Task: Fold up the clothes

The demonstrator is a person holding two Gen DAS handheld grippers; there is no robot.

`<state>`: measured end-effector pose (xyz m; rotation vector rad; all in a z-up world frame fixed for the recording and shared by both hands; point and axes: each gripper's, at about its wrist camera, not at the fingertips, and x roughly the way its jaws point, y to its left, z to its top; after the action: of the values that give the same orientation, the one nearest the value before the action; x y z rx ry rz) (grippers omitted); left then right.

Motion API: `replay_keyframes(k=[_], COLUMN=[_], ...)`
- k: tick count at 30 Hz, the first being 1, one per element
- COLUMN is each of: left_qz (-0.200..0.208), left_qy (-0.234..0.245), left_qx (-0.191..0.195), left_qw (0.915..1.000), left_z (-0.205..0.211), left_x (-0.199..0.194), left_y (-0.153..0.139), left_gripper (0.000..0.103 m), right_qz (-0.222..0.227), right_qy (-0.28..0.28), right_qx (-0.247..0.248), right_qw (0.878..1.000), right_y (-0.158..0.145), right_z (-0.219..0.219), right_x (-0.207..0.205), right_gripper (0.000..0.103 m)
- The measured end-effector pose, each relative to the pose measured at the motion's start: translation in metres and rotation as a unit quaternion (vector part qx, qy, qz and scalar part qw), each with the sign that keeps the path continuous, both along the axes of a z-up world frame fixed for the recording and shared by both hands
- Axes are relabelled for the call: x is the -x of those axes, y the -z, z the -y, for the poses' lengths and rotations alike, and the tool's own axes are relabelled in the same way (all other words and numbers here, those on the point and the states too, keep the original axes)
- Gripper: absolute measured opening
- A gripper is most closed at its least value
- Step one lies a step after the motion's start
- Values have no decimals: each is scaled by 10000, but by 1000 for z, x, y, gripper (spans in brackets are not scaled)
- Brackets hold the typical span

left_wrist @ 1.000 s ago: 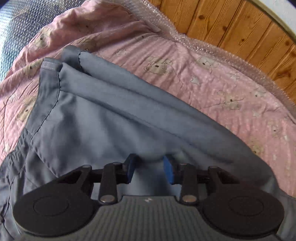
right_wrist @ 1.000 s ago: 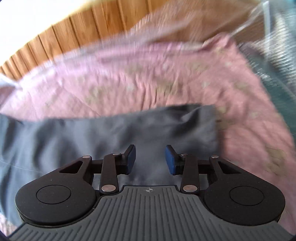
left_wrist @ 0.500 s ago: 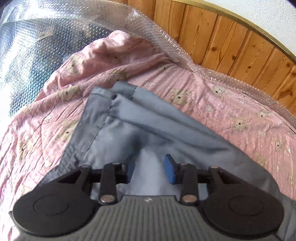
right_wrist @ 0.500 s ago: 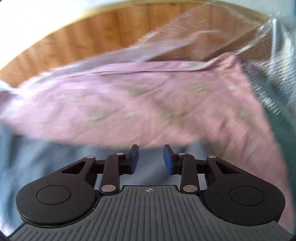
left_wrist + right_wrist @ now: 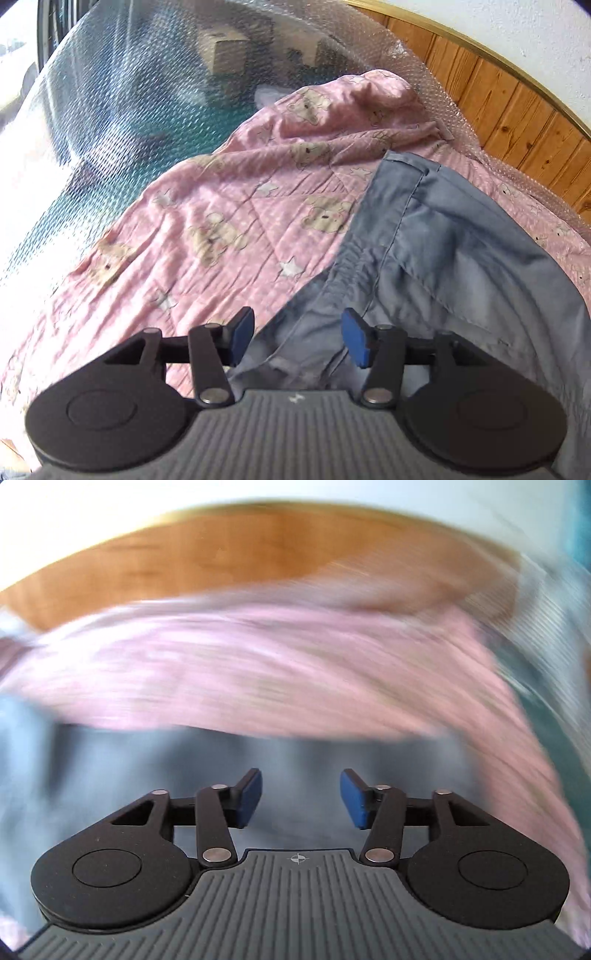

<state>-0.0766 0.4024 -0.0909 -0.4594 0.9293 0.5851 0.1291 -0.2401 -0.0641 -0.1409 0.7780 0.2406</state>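
Observation:
A grey-blue garment (image 5: 443, 258) lies crumpled on a pink quilt with bear prints (image 5: 229, 221). Its hemmed edge points to the far side and a gathered seam runs down toward me. My left gripper (image 5: 297, 338) is open, low over the garment's near left edge, with nothing between its blue pads. The right wrist view is heavily blurred. My right gripper (image 5: 301, 799) is open and empty above the same grey-blue garment (image 5: 147, 775), with the pink quilt (image 5: 295, 672) beyond it.
Clear bubble wrap (image 5: 129, 110) covers things at the left and back of the bed, among them a cardboard box (image 5: 227, 55). A wooden panelled wall (image 5: 517, 103) runs along the far right; it also shows in the right wrist view (image 5: 258, 554).
Both grippers have opened wider. The left view has swung left, so the garment now sits to the right and more quilt shows. The right gripper is moving fast and its view has blurred.

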Motion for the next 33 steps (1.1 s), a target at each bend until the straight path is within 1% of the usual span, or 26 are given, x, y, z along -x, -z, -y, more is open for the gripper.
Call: replay_keyframes(k=[2, 4, 6, 8, 10, 11, 13, 14, 15, 16, 17, 18, 19, 20, 21, 22, 23, 24, 25, 28, 29, 31, 32, 33], left_qz=[103, 259, 400, 538, 704, 793, 882, 937, 993, 1045, 1087, 1135, 1192, 1280, 1381, 1522, 1614, 1667, 1682, 1638, 1624, 1670, 1714, 1755], left_qy=[-131, -296, -398, -500, -585, -625, -709, -748, -787, -824, -852, -862, -874, -892, -907, -914, -934, -945, -935, -837, -817, -759, -727, -709], left_qx=[248, 631, 828, 1017, 1191, 1284, 1402, 1478, 1554, 1622, 1659, 1682, 1705, 1731, 1769, 1843, 1901, 1956, 2016, 2103, 2115, 2101, 2086, 2091], left_qw=[9996, 9972, 9950, 9921, 9886, 9866, 9836, 9817, 9797, 9777, 9764, 9754, 9742, 9725, 9703, 9667, 9639, 9618, 9604, 9602, 9603, 9603, 9601, 9594], left_z=[-5, -10, -8, -5, 0, 2, 7, 8, 10, 12, 13, 13, 13, 11, 10, 8, 6, 5, 3, 0, 0, 0, -1, -1], left_x=[28, 53, 71, 89, 103, 108, 118, 120, 122, 124, 125, 124, 123, 122, 120, 117, 113, 108, 100, 76, 69, 61, 58, 58], left_y=[3, 10, 12, 15, 17, 18, 23, 26, 29, 32, 34, 35, 36, 36, 36, 37, 40, 43, 49, 62, 63, 63, 61, 61], left_gripper=[53, 53, 53, 53, 53, 53, 53, 53, 53, 53, 53, 53, 53, 53, 57, 59, 62, 63, 63, 62, 61, 61, 61, 61], right_qz=[204, 415, 602, 704, 723, 666, 483, 358, 185, -65, -347, -613, -871, -898, -756, -587, -519, -553, -614, -798, -843, -857, -876, -901], right_qy=[-911, -1851, -2746, -3534, -4184, -4413, -4772, -4906, -4987, -5052, -5113, -5166, -5213, -5228, -5088, -4870, -4647, -4522, -4479, -4395, -4274, -3940, -3826, -3720], right_qx=[-55, -108, -151, -125, -106, -59, 77, 170, 279, 397, 518, 611, 687, 715, 688, 646, 566, 522, 590, 919, 870, 590, 504, 467], right_qw=[9956, 9818, 9596, 9327, 9053, 8949, 8774, 8705, 8661, 8621, 8571, 8519, 8461, 8447, 8548, 8690, 8821, 8887, 8900, 8900, 8959, 9132, 9184, 9227], right_y=[-17, -33, -34, -30, -24, -17, 2, 15, 32, 51, 69, 83, 95, 97, 90, 81, 76, 76, 84, 116, 122, 128, 127, 125], right_z=[-77, -153, -230, -307, -383, -417, -483, -511, -531, -547, -562, -570, -574, -573, -569, -564, -558, -554, -554, -560, -560, -556, -553, -549], right_x=[4, 6, -7, -24, -40, -49, -70, -81, -93, -103, -111, -117, -122, -125, -132, -140, -152, -162, -165, -169, -171, -174, -174, -172], right_gripper=[61, 66, 72, 75, 76, 77, 79, 79, 78, 76, 65, 37, 30, 17, 0, 0, 0, 0, 0, 0, 0, 1, 4, 26])
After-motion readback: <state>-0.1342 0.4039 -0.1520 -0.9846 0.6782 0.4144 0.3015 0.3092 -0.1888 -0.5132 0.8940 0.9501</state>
